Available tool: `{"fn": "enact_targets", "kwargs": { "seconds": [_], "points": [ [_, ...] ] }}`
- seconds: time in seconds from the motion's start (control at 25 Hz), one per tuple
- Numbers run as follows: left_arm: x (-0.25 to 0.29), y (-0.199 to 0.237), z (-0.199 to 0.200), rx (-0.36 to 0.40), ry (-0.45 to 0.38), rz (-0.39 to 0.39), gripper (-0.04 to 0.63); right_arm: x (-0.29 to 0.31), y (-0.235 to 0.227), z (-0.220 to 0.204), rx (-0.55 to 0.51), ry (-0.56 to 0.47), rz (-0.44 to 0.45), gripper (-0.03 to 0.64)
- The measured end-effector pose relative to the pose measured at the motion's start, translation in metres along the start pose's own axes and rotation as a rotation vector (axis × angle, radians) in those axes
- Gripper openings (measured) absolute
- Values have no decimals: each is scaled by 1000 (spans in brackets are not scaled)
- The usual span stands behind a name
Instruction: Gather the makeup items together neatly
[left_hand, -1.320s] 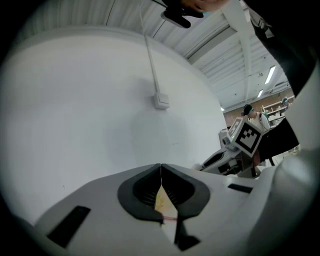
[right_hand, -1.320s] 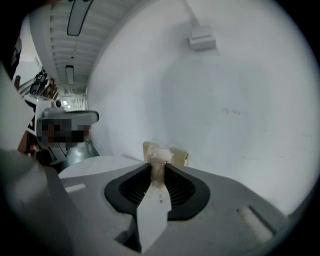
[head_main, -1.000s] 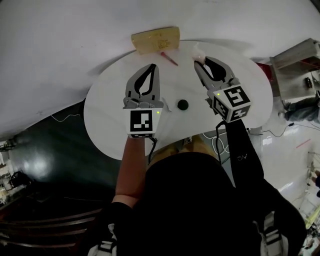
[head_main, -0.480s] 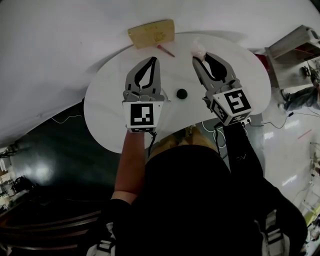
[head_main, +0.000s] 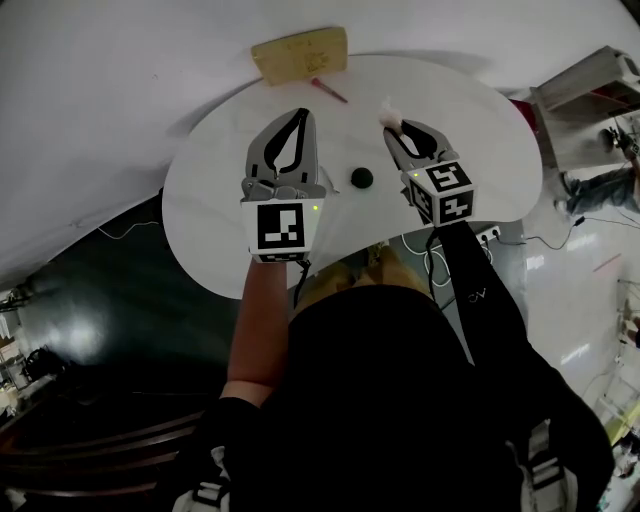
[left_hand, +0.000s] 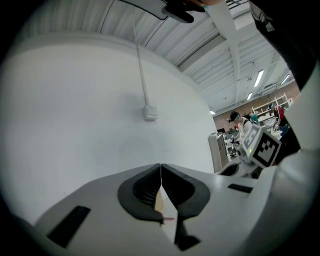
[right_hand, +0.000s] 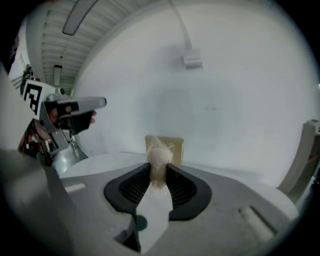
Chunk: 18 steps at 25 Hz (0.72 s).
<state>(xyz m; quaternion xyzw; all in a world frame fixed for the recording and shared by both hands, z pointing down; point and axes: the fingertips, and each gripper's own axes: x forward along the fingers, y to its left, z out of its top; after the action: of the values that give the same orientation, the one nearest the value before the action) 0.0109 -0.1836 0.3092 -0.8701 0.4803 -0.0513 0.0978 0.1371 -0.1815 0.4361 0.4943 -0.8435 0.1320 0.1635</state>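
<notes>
we hold a pale soft thing (right_hand: 159, 156) in the right gripper (head_main: 395, 130). its fingers are partly closed and press on it from both sides, and it sticks out past their tips. we cannot tell just what it is. straight ahead of it, at the far edge of the tabletop (head_main: 215, 215), is a tan box (head_main: 298, 55). a thin red stick (head_main: 328, 90) lies slanted just in front of the box, with one end close to it. we think the pale thing should be set down near these two, so the way to go is forward and a bit to the left. the right gripper is the nearer one. the left gripper (head_main: 298, 115) points at the box too, with its fingers shut tight and nothing in them. a small black round thing (head_main: 361, 178) sits between the two grippers, well apart from the box. nothing stands in the way, but we must take care not to bump the red stick.
</notes>
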Motion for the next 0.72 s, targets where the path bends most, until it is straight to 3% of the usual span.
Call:
{"fn": "enact_targets", "kwargs": {
  "seconds": [0.2, 0.36, 0.6, 0.72],
  "points": [
    [-1, 1, -17, -3, 84, 20, 9, 25, -9, -86, 35, 235, -15, 97],
    [2, 0, -15, -10, 29, 8, 9, 35, -12, -134, 53, 371, -19, 98],
    [1, 1, -30, -13, 104, 26, 9, 40, -18, -187, 95, 540, -45, 100],
    [2, 0, -26, -18, 71, 17, 9, 38, -17, -208, 122, 613, -44, 100]
  ]
}}
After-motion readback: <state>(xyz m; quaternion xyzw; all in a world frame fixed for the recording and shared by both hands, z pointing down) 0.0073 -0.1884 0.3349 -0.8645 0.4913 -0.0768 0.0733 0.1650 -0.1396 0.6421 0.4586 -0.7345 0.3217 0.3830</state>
